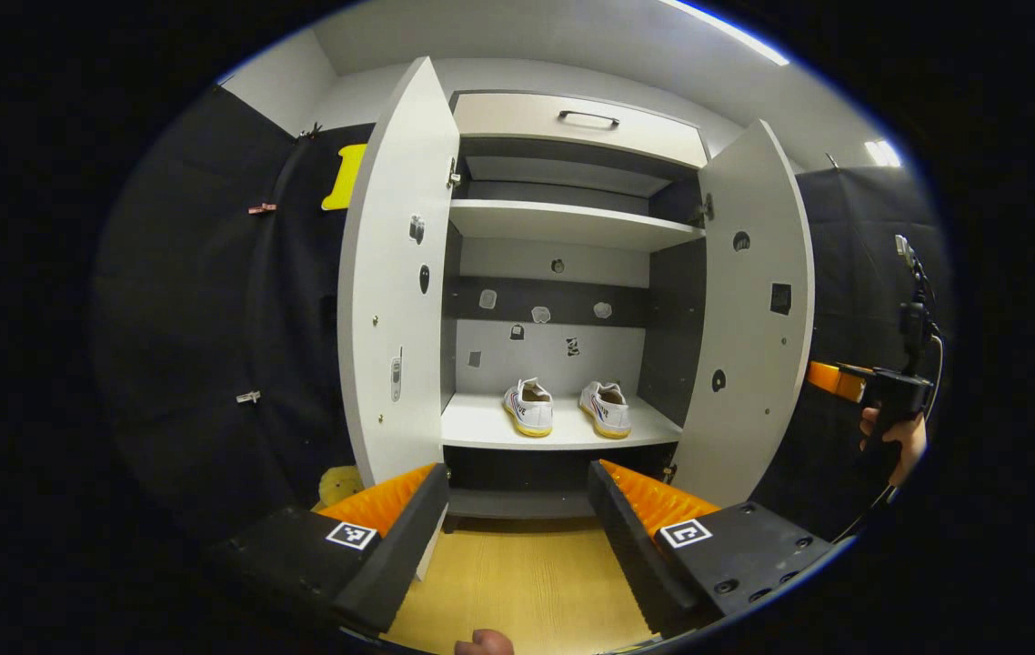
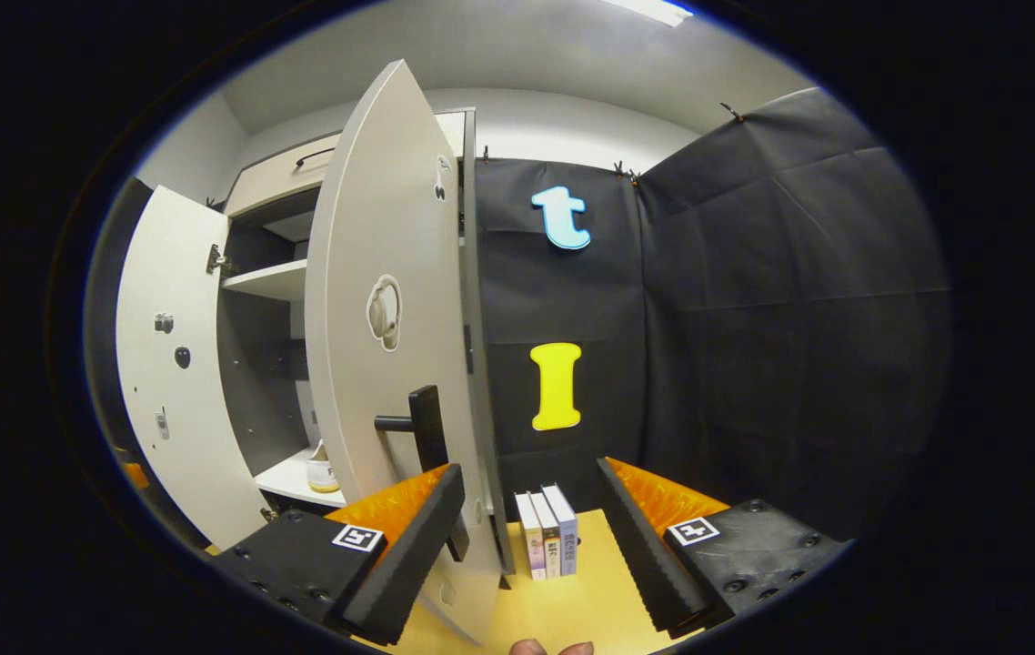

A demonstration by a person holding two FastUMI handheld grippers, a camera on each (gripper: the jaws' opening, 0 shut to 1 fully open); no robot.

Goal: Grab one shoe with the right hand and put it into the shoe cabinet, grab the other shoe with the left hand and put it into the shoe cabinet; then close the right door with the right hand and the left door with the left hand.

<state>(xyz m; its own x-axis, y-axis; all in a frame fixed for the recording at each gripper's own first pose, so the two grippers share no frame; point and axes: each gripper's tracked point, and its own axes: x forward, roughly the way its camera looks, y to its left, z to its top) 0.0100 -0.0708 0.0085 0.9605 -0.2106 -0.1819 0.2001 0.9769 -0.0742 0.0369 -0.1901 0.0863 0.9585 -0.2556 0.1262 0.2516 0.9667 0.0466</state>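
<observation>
**A:** Right hand-held gripper (image 2: 522, 537) is up beside the right door (image 2: 390, 346), fingers spread wide, nothing between them. The door's outer edge sits in the gap, nearer the left finger, and I can't say whether it touches.

**B:** And that dark bar handle (image 2: 427, 428) just above the finger?

**A:** That's the obvious place to take it, or simply push flat on the panel near that free edge. It looks like a stiff, smooth board on hinges, so I'd judge it swings lightly; a push far from the hinge needs least effort, though a smooth face could let the pads slide.

**B:** Left side?

**A:** Left hand-held gripper (image 1: 517, 537) hangs back in front of the shoe cabinet (image 1: 572, 127), also wide open and empty. Farther out, the left door (image 1: 395, 282) stands fully swung out. Same sort of rigid panel, I'd guess.

**B:** The shoes?

**A:** Both in. Left shoe (image 1: 528, 407) and right shoe (image 1: 606, 408) sit side by side on the lower shelf (image 1: 481, 428), toes toward us, well back from the front lip, so I'd expect the doors to clear them.

**B:** Anything nearby?

**A:** A few books (image 2: 547, 537) stand on the floor just beyond the right door.
</observation>
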